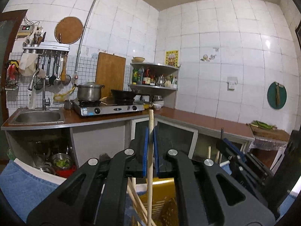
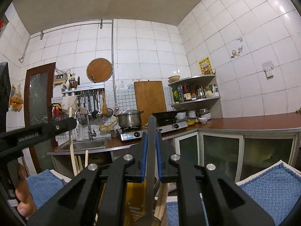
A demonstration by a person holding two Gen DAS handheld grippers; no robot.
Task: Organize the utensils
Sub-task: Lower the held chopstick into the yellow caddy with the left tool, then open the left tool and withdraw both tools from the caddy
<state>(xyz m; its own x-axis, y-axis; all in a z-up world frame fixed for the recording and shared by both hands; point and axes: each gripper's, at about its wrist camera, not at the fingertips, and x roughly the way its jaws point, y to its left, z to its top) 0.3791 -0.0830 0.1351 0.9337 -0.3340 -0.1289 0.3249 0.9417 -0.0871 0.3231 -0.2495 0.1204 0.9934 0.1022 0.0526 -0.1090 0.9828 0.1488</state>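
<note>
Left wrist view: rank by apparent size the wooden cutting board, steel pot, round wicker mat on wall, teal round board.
1. wooden cutting board
2. round wicker mat
3. steel pot
4. teal round board

Pot and wicker mat look close, and fisheye distortion blurs it; their order is unsure.

A small kitchen with white tiled walls (image 2: 154, 43) and a plain grey ceiling (image 2: 105, 1), with bright glare on the tiles at the right. A reddish-brown L-shaped counter (image 1: 203, 121) runs along two walls, with a steel sink (image 1: 38, 116) and tap at the left, a two-burner gas stove (image 1: 109, 109) carrying a lidded steel pot (image 1: 89, 92) and a black wok, and glass-fronted cabinets (image 2: 222, 150) below. A wooden chopping board (image 2: 150, 99) leans on the wall behind the stove, ladles hang from a rack (image 1: 54, 71) above the sink, a two-tier corner shelf (image 1: 156, 75) holds bottles, and a dark wooden door (image 2: 37, 101) with patterned glass stands at the far left.
</note>
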